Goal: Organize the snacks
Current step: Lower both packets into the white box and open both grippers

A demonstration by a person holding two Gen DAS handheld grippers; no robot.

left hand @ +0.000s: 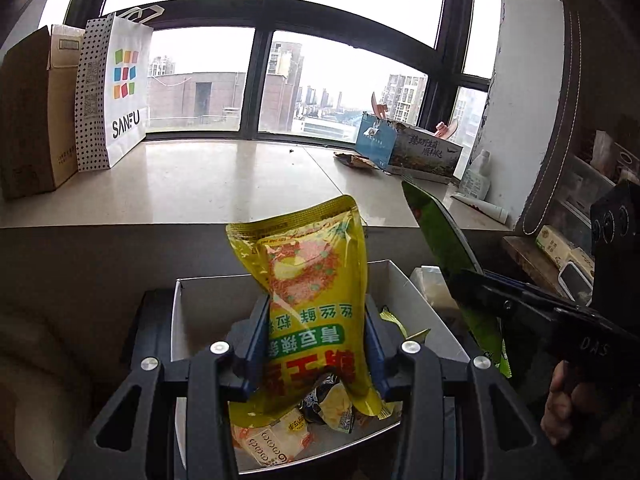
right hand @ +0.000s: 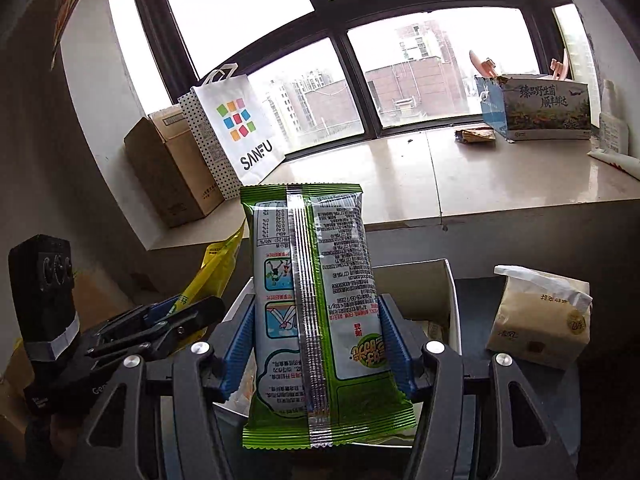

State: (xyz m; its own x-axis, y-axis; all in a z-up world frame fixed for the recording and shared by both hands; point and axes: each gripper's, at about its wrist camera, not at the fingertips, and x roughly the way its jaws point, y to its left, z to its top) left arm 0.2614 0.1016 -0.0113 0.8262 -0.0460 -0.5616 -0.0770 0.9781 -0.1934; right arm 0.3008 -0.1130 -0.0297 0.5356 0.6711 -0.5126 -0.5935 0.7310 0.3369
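Observation:
My left gripper [left hand: 316, 336] is shut on a yellow snack pouch [left hand: 312, 280] and holds it upright over a white open box [left hand: 208, 300] with several small snack packets [left hand: 280, 428] inside. My right gripper [right hand: 316, 332] is shut on a green and white snack pack [right hand: 316, 300], held upright above the same white box [right hand: 448, 292]. The right gripper [left hand: 476, 280] and its green pack [left hand: 436, 232] show at the right of the left wrist view. The left gripper [right hand: 188, 312] and the yellow pouch [right hand: 220, 268] show at the left of the right wrist view.
A pale window sill [left hand: 224, 184] runs behind the box. On it stand a brown carton [left hand: 32, 120], a white SANFU bag [left hand: 116, 96] and a blue printed box [left hand: 404, 148]. A tissue pack [right hand: 540, 316] lies right of the white box.

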